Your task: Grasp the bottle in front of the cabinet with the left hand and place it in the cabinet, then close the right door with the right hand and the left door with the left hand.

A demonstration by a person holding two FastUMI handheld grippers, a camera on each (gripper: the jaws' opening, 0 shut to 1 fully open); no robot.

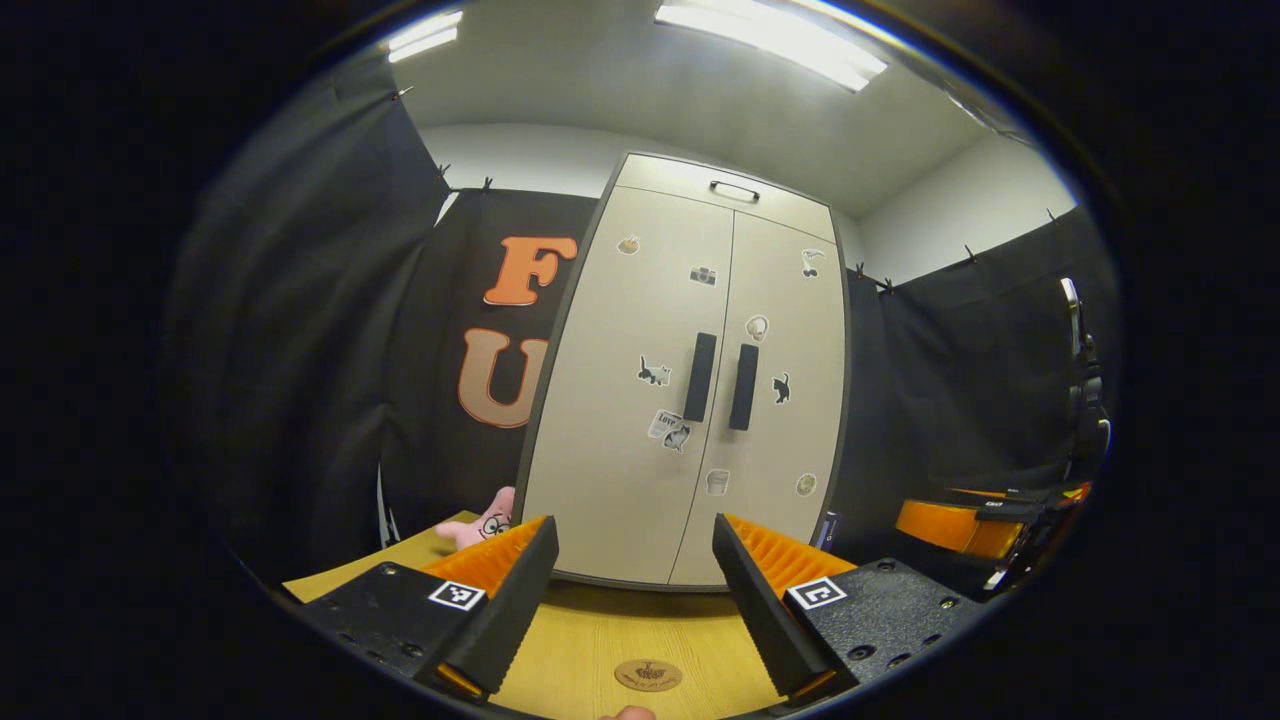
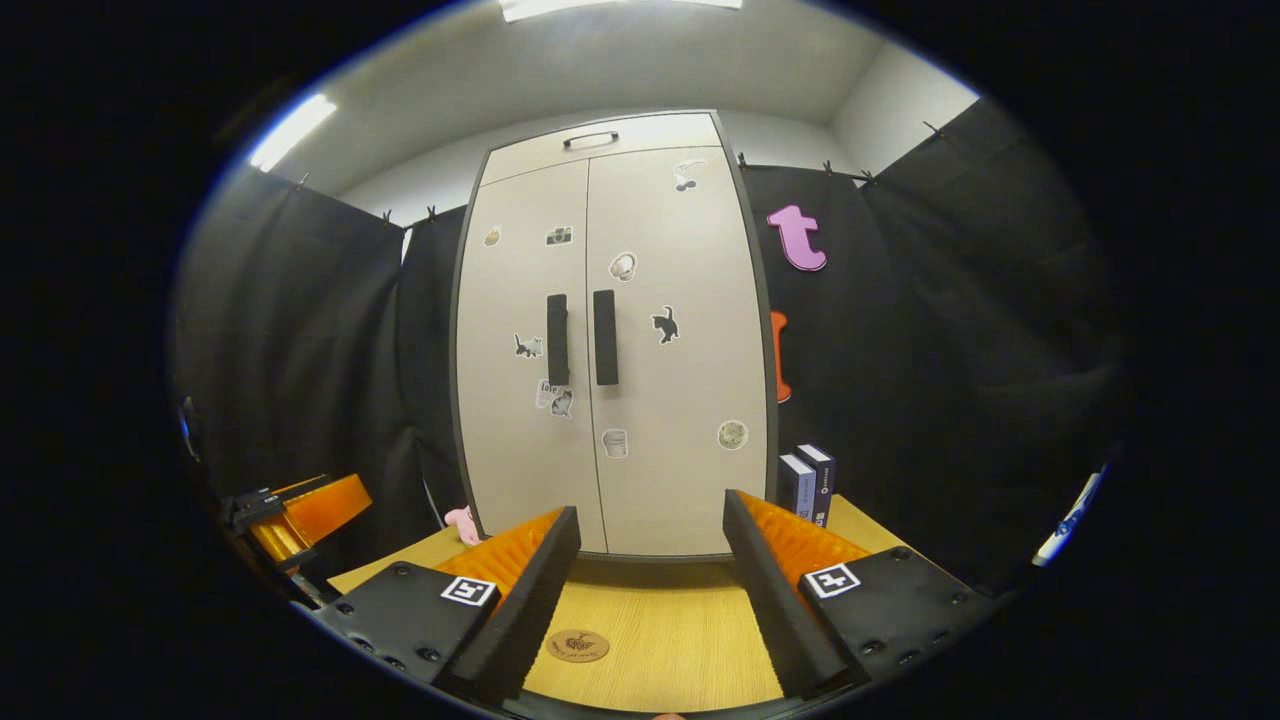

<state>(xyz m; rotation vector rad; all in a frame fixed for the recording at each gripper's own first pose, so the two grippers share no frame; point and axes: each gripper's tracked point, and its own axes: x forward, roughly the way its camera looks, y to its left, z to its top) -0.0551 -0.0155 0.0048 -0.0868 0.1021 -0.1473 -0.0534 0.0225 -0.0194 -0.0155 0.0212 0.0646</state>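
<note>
1. No writing can be made out on the stickers of the cabinet (image 1: pixel 690 390); a round emblem (image 1: pixel 648 675) is seen on the desk (image 1: pixel 620 630).
2. The left gripper (image 1: pixel 632 600) and right gripper (image 2: pixel 650 600) are held released, fingers spread wide, nothing grasped.
3. Both cabinet doors are seen shut, standing at the far side of the desk.

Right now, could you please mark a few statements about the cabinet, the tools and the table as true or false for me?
1. Both doors of the cabinet are closed. True.
2. The left tool grips a bottle. False: its fingers stand apart with nothing between them.
3. The right tool is open and holds nothing. True.
4. A pink plush toy lies on the table by the cabinet's left corner. True.
5. The two boxes stand left of the cabinet. False: in the right gripper view they stand to its right.
</note>
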